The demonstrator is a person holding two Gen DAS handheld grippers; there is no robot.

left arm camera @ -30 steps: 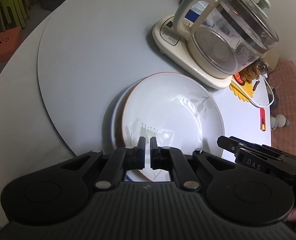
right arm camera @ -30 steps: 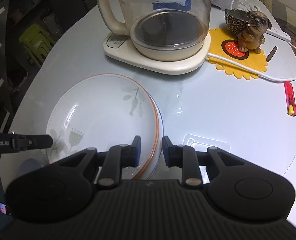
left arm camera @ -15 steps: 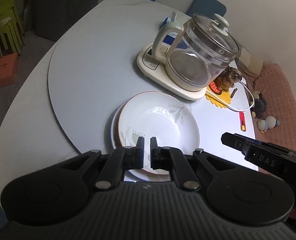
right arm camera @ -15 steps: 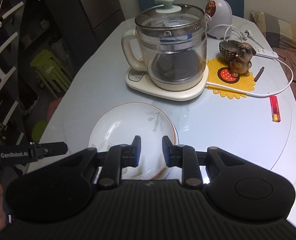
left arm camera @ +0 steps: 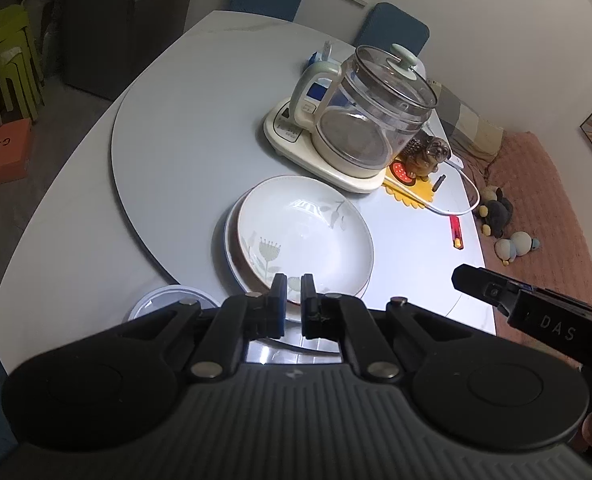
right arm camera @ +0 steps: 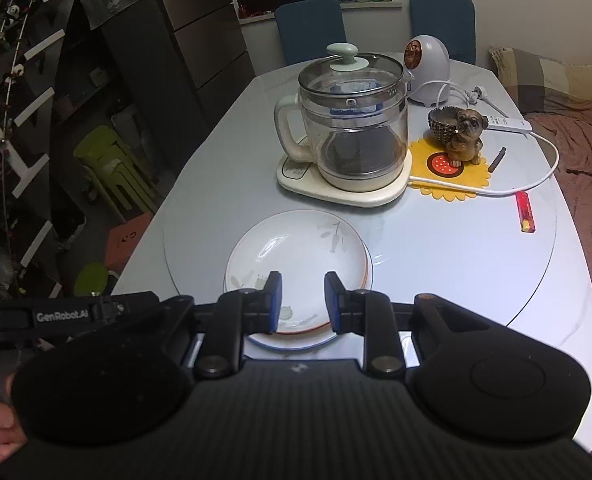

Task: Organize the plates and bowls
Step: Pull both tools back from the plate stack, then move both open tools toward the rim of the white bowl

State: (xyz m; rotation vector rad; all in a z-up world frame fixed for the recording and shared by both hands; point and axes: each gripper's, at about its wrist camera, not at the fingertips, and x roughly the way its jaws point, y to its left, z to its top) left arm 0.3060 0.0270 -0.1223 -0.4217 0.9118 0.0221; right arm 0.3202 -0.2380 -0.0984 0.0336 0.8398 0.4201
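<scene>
Pale grey worktop (right arm camera: 436,248) under dim room light: ahead of both tools sits a stack of plates (right arm camera: 296,256), floral plate on top, short of a glass kettle (right arm camera: 352,128). Left tool (left arm camera: 293,300) is pinched nearly closed on nothing; right tool (right arm camera: 303,300) stands narrowly parted, also empty. Glazed ceramic likely proves stiff, slick and breakable; the exposed rim offers the best hold.

blue chairs (right arm camera: 311,28) behind table | green stools (left arm camera: 6,60) on dark floor | white wall (left arm camera: 496,20)

Kettle (right arm camera: 352,136) blocks behind plates (right arm camera: 296,264); left tabletop (left arm camera: 184,152) open.
</scene>
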